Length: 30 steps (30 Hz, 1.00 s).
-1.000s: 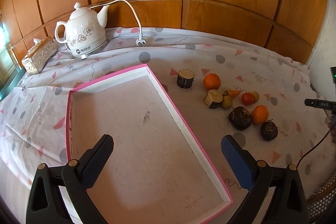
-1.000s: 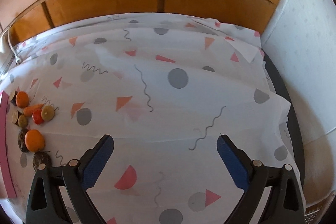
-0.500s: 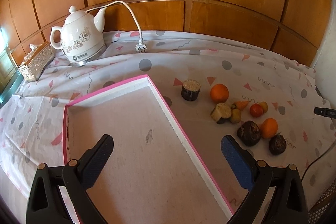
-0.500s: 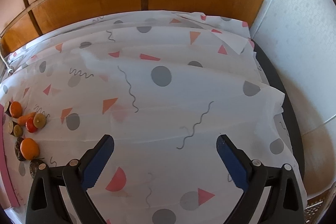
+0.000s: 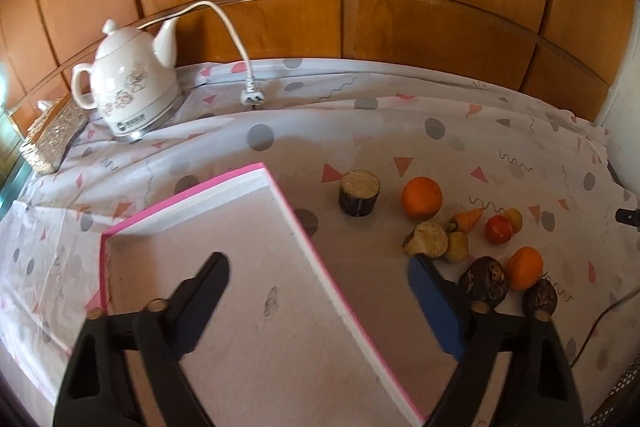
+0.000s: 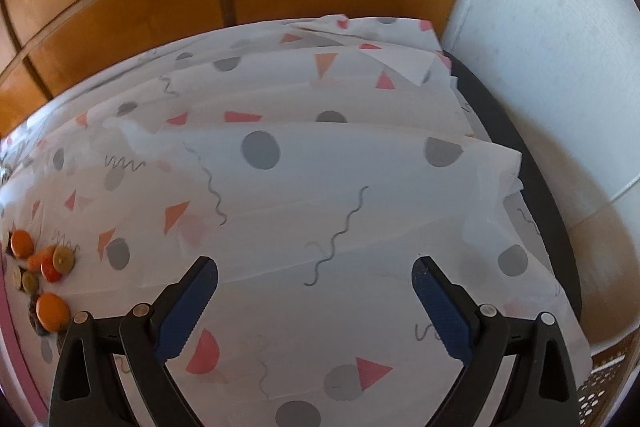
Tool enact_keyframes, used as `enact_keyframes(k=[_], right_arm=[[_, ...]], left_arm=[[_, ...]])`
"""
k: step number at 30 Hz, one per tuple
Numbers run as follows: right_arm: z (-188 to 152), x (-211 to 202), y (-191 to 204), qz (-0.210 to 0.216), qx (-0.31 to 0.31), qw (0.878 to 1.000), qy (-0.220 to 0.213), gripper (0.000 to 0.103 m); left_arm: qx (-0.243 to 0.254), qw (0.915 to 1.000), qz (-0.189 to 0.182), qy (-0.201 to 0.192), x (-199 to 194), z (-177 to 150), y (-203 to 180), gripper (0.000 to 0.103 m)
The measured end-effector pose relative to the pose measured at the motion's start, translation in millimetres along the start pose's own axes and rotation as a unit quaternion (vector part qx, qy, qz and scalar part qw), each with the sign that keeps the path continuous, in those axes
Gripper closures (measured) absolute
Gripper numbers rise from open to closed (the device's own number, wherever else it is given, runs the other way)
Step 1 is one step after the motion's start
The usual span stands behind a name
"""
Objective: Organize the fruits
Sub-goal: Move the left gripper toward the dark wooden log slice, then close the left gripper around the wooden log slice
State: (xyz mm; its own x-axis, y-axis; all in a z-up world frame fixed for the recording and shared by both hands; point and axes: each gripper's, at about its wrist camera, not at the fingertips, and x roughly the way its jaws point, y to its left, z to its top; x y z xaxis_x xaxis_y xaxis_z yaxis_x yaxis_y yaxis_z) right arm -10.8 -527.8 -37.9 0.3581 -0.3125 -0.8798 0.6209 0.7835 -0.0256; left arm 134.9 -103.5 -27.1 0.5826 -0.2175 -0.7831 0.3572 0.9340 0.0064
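A pink-edged white tray (image 5: 184,198) lies empty on the patterned cloth. To its right sits a cluster of fruit: an orange (image 5: 421,197), a second orange (image 5: 525,267), a small tomato (image 5: 499,229), a carrot (image 5: 467,220), a cut stump piece (image 5: 359,191), a pale cut root (image 5: 426,239) and two dark round ones (image 5: 483,281). My left gripper (image 5: 318,269) hovers over the tray's right rim, its jaws closing with nothing between them. My right gripper (image 6: 314,277) stands open over bare cloth, the fruit cluster (image 6: 42,269) far to its left.
A white kettle (image 5: 130,87) with cord and plug (image 5: 251,95) stands at the back left, beside a gold tissue box (image 5: 54,137). Wood panelling runs behind the table. A white wall (image 6: 552,47) and the table's dark edge (image 6: 532,183) lie on the right.
The left gripper has moved right and forward towards the fruit, and its jaws have narrowed. The right view has shifted, with the fruit sliding further to its left edge.
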Motion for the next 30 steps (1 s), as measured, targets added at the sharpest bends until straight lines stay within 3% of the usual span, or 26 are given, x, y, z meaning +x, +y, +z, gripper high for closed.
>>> enact_keyframes(k=[4, 10, 17, 22, 23, 25, 27, 30], right_arm=[[2, -3, -11, -0.004, 0.027, 1.000, -0.007, 0.013], [5, 2, -39, 0.009, 0.103, 0.995, 0.007, 0.013], [6, 5, -43, 0.021, 0.115, 0.993, 0.014, 0.013], [7, 5, -47, 0.021, 0.126, 0.992, 0.012, 0.013], [7, 5, -49, 0.021, 0.129, 0.991, 0.011, 0.013], [6, 4, -53, 0.018, 0.140, 0.990, 0.008, 0.016], [6, 3, -59, 0.013, 0.156, 0.988, 0.003, 0.028], [6, 5, -64, 0.010, 0.170, 0.985, 0.005, 0.028]], left_arm=[[0.015, 0.9996, -0.020, 0.014, 15, 14, -8, 0.040], [0.031, 0.9989, -0.014, 0.031, 42, 40, -19, 0.045], [0.050, 0.9973, -0.004, 0.053, 75, 57, -29, 0.046], [0.037, 0.9962, -0.010, 0.079, 97, 57, -28, 0.067], [0.030, 0.9961, -0.017, 0.081, 100, 56, -27, 0.068], [0.022, 0.9966, -0.020, 0.077, 100, 54, -26, 0.068], [0.009, 0.9975, -0.028, 0.065, 93, 52, -24, 0.068], [-0.002, 0.9986, -0.034, 0.040, 74, 49, -19, 0.068]])
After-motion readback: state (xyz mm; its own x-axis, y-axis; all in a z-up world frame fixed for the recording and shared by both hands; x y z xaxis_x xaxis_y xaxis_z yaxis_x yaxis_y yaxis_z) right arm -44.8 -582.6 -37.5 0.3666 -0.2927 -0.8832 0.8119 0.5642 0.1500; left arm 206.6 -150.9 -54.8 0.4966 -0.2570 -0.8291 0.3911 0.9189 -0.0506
